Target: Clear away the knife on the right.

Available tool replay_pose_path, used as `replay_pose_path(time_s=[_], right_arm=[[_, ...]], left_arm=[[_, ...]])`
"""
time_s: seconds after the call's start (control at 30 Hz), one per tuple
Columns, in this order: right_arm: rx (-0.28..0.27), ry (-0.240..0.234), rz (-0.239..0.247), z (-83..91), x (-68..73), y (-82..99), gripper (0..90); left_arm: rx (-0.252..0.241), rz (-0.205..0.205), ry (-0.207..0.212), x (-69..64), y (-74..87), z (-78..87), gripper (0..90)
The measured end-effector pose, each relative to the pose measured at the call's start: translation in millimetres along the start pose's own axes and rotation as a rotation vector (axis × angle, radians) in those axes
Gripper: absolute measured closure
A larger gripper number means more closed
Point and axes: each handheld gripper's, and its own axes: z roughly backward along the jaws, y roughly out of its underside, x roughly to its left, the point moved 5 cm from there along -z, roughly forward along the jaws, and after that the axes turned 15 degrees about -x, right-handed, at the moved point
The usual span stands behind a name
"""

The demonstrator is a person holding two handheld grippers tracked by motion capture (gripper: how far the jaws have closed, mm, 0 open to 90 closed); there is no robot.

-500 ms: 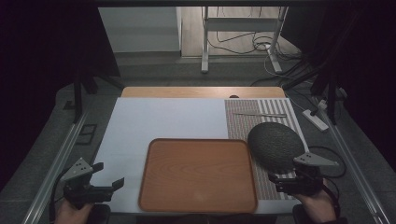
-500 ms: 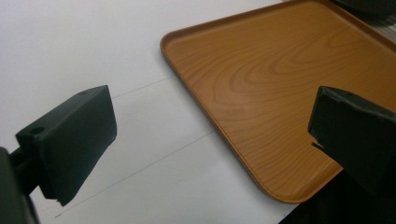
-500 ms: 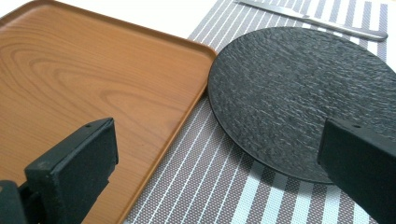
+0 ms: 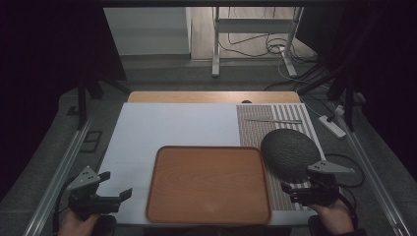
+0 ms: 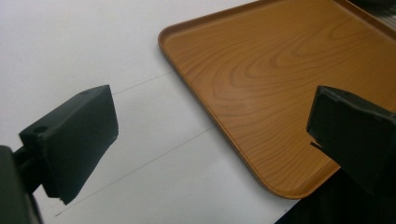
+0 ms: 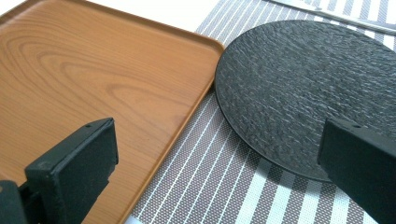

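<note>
right gripper: jaws wide apart, holding nothing; black plate just ahead of its fingers, on striped mat | left gripper: jaws wide, holding nothing; wooden tray bare, beside its right finger | risk: flat plate slips when pinched by rim; may knock tray edge

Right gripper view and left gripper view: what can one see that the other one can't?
The right gripper view alone has the round black plate lying on the striped placemat, with a thin metal utensil at the top edge. The left gripper view alone has the plain white table surface with faint pencil-thin lines across it. Both show the wooden tray, with nothing on the part seen, and a pair of black jaws standing wide apart with nothing between them.
</note>
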Motion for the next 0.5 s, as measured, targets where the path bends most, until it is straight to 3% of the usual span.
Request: replay_pose_path(time_s=[0.5], right_arm=[[0.020, -0.010, 0.054, -2.0, 4.9, 0.4, 0.0]], left_arm=[[0.001, 0.010, -0.002, 0.9, 0.1, -0.1, 2.7]])
